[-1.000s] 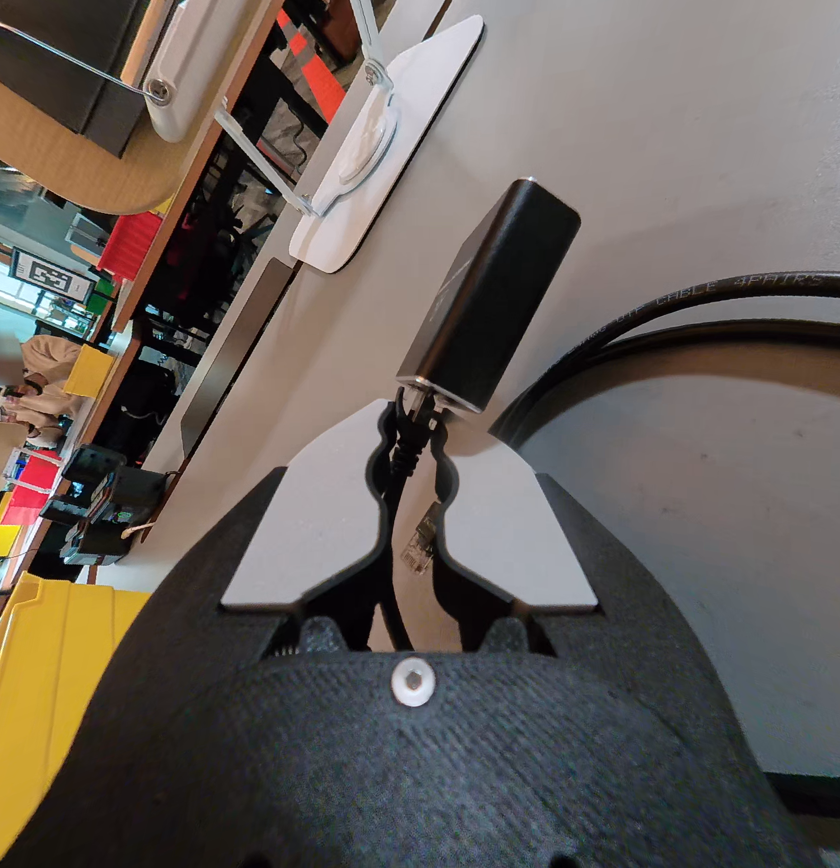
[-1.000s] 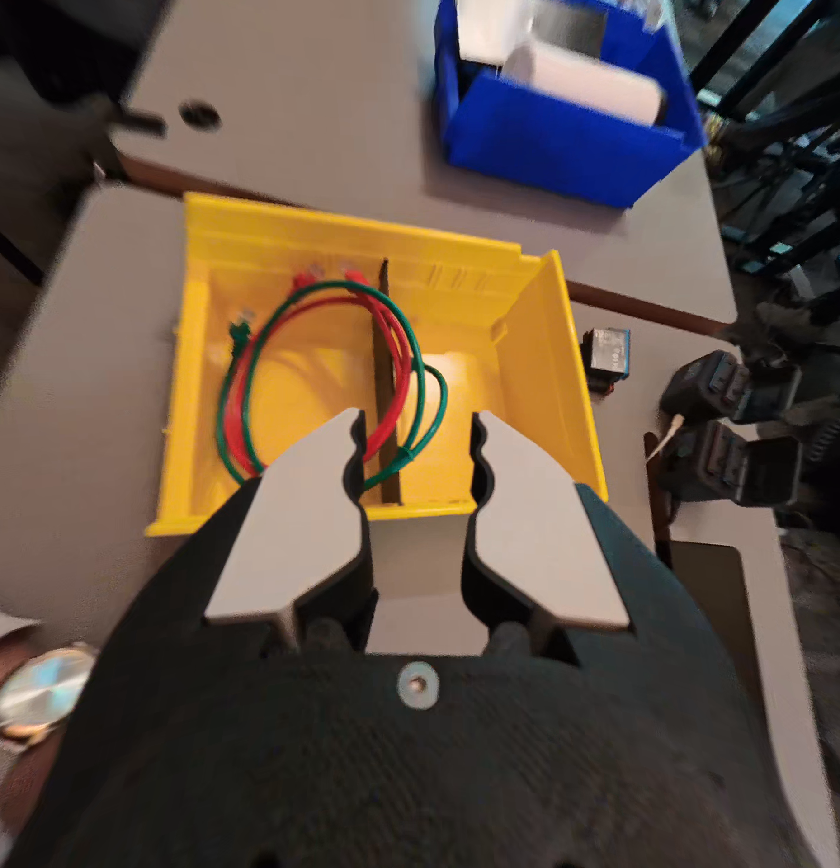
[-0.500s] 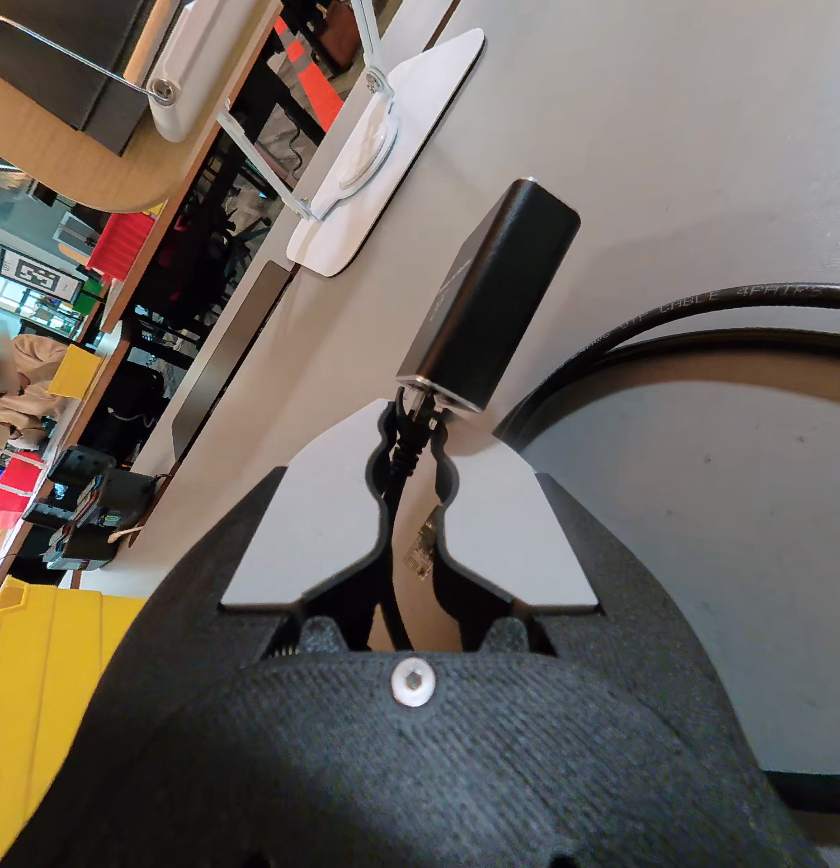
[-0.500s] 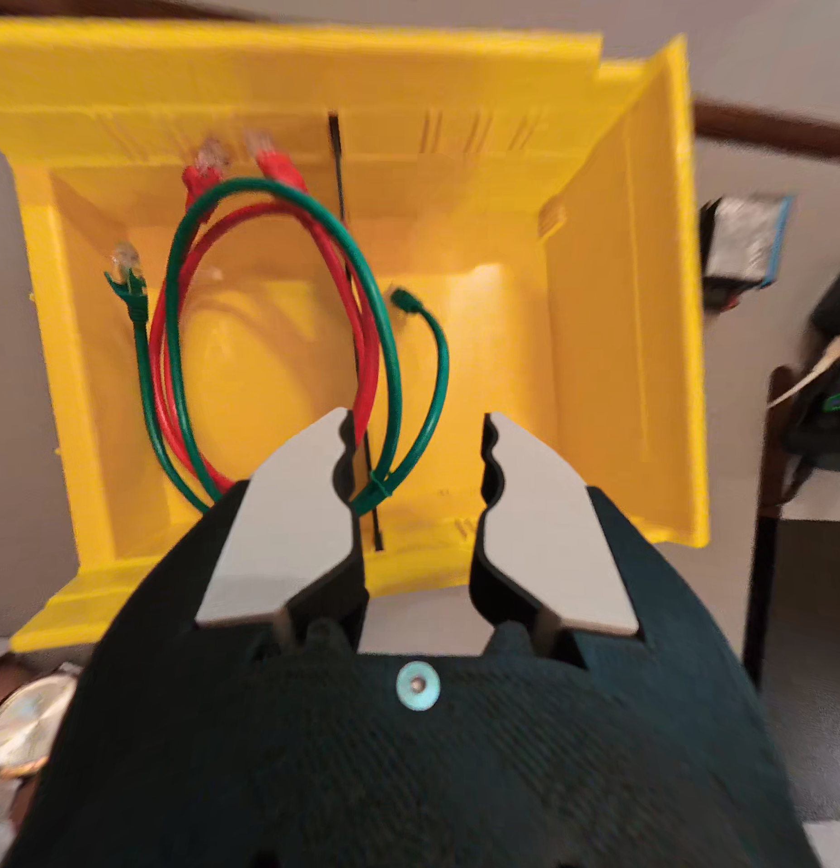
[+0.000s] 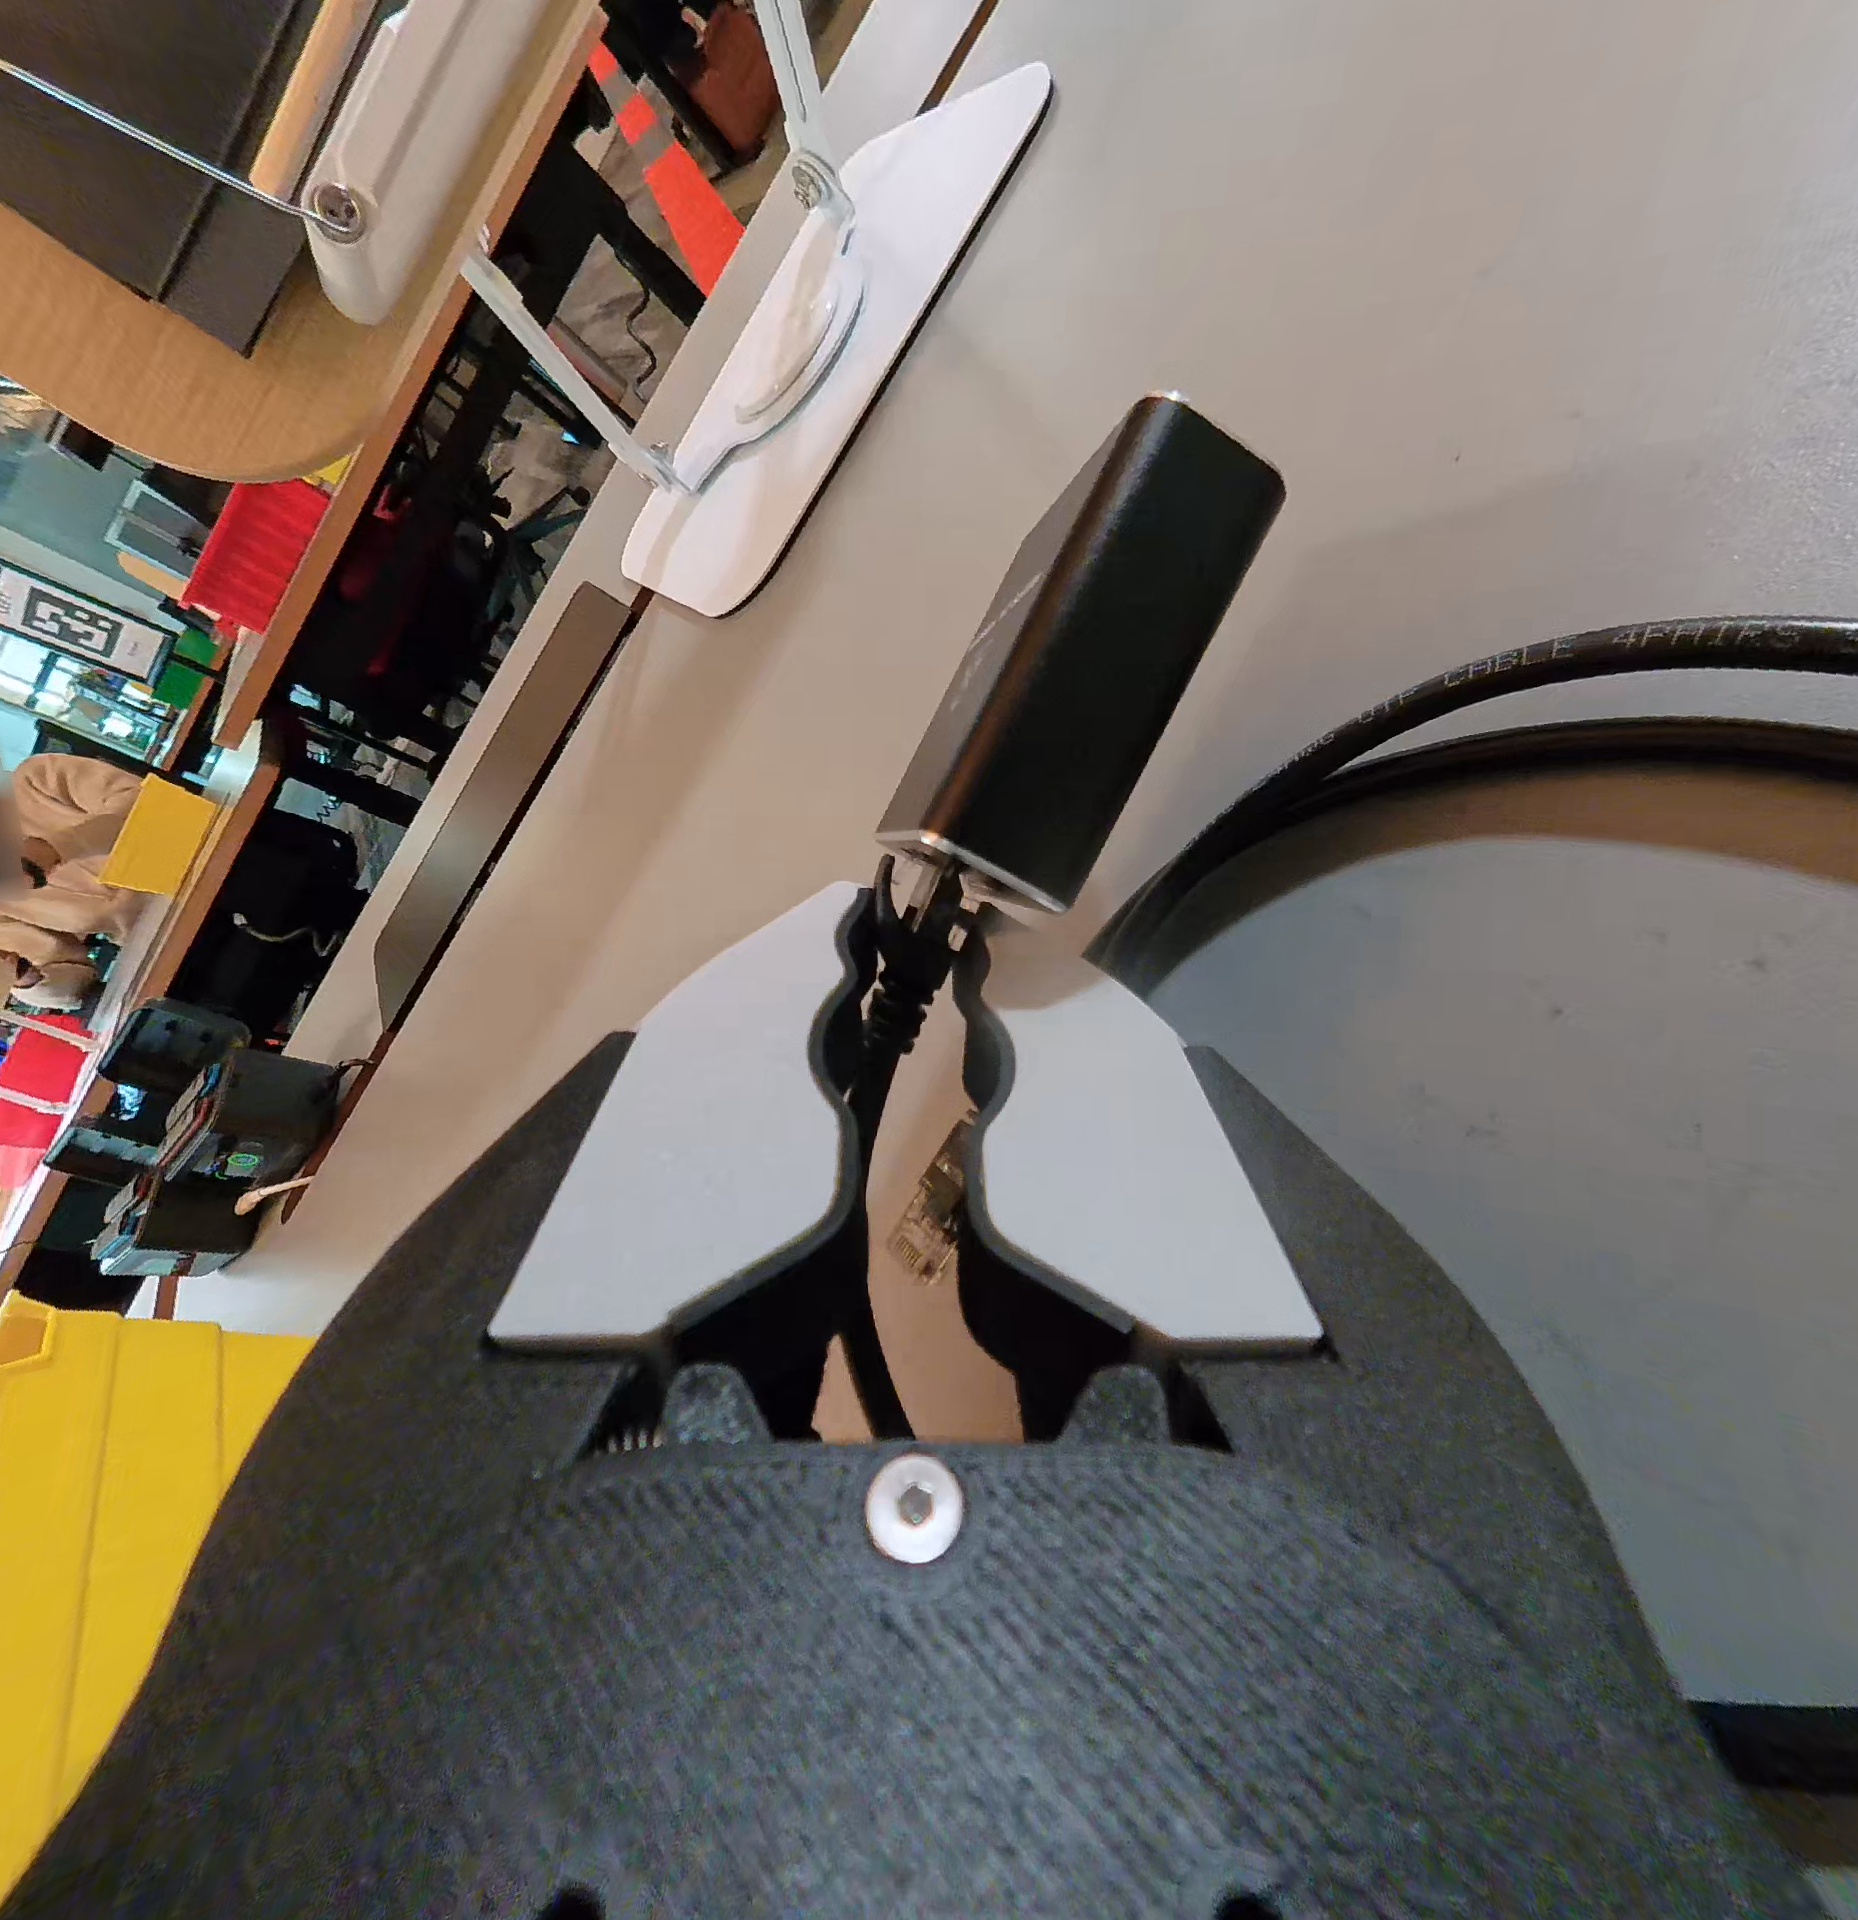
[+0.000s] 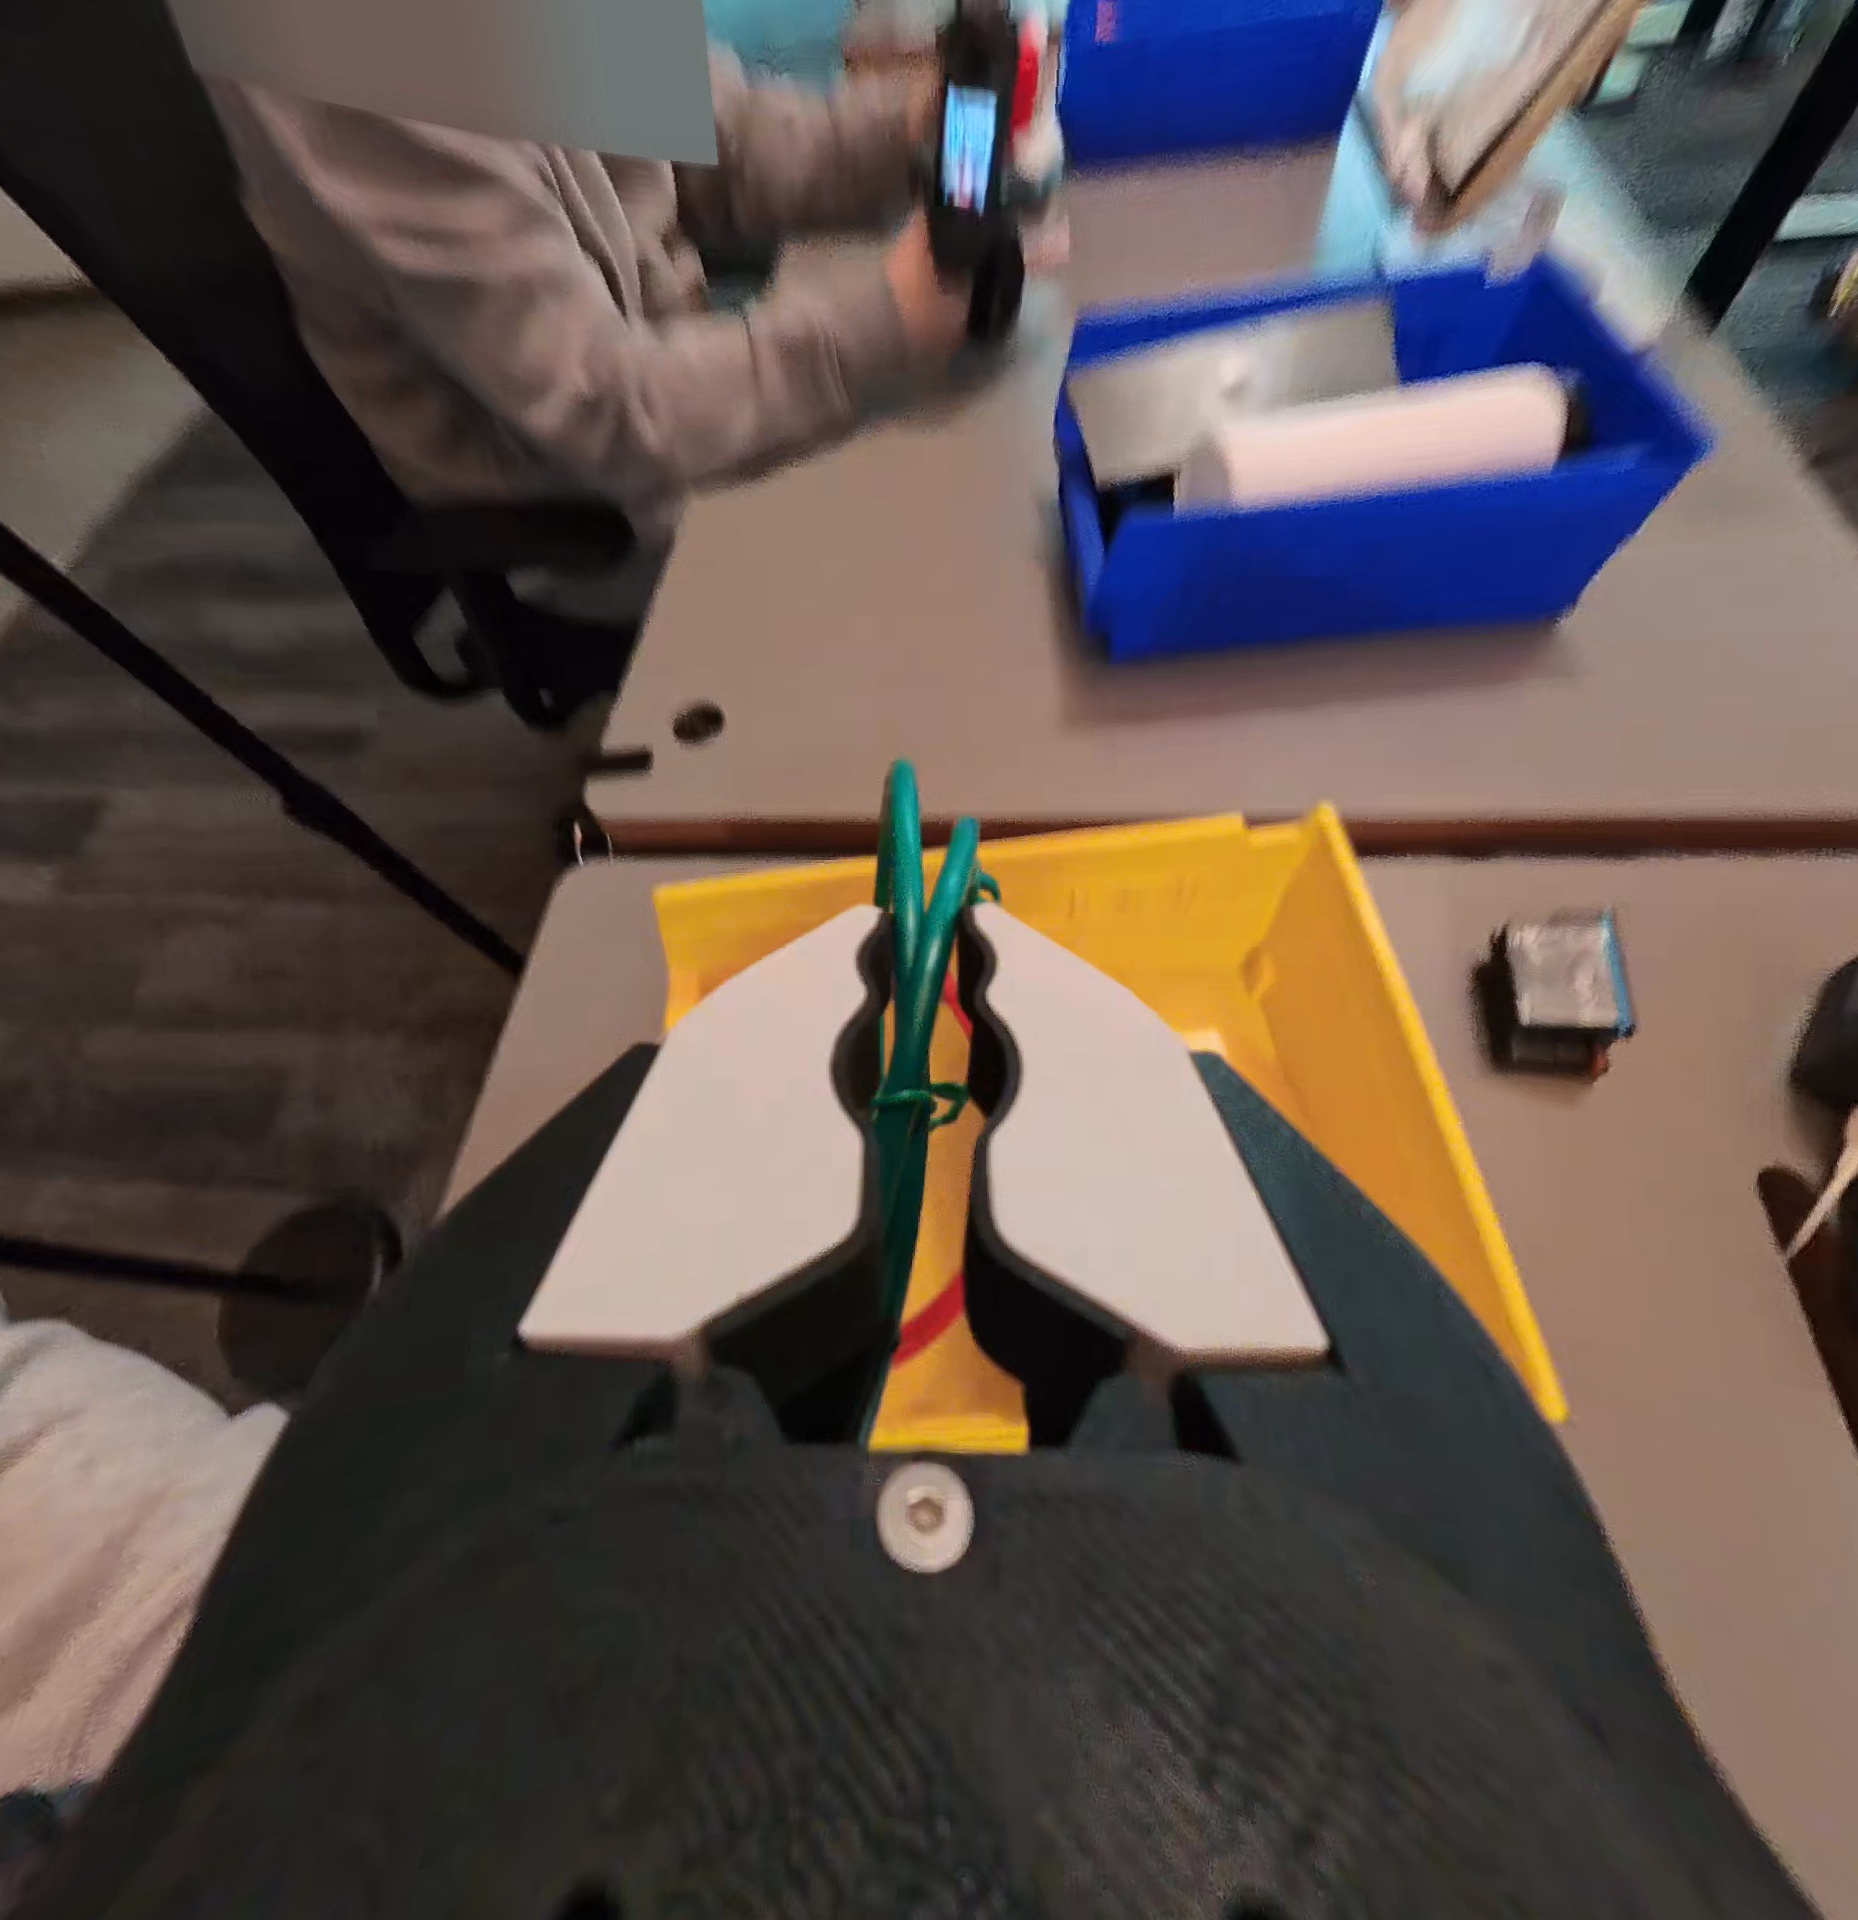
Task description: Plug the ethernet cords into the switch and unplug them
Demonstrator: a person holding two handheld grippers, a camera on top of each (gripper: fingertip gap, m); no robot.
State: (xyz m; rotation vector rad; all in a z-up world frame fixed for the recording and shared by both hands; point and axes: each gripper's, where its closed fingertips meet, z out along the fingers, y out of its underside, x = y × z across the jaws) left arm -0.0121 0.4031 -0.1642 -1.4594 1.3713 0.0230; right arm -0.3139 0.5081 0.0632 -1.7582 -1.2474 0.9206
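In the left wrist view, my left gripper (image 5: pixel 909 935) is shut on the black ethernet cord (image 5: pixel 897 1013) just behind its plug, which sits in a port of the black switch (image 5: pixel 1086 665). The cord's other plug (image 5: pixel 930 1210) hangs loose between the fingers. The black cord's loop (image 5: pixel 1476 707) curves over the grey table to the right. In the right wrist view, my right gripper (image 6: pixel 920 925) is shut on the coiled green ethernet cord (image 6: pixel 909 904) and holds it above the yellow bin (image 6: pixel 1351 1039). A red cord (image 6: pixel 930 1325) lies in the bin below.
A white lamp base (image 5: pixel 831 343) stands beyond the switch. A yellow bin corner (image 5: pixel 83 1538) shows at lower left. In the right wrist view a blue bin (image 6: pixel 1351 520) sits on the far table, a small black box (image 6: pixel 1553 1003) right of the yellow bin, and a person (image 6: pixel 509 312) behind.
My right gripper closed on the green cord in the yellow bin and lifted it up; the view tilted up toward the far table. My left gripper stayed shut at the switch.
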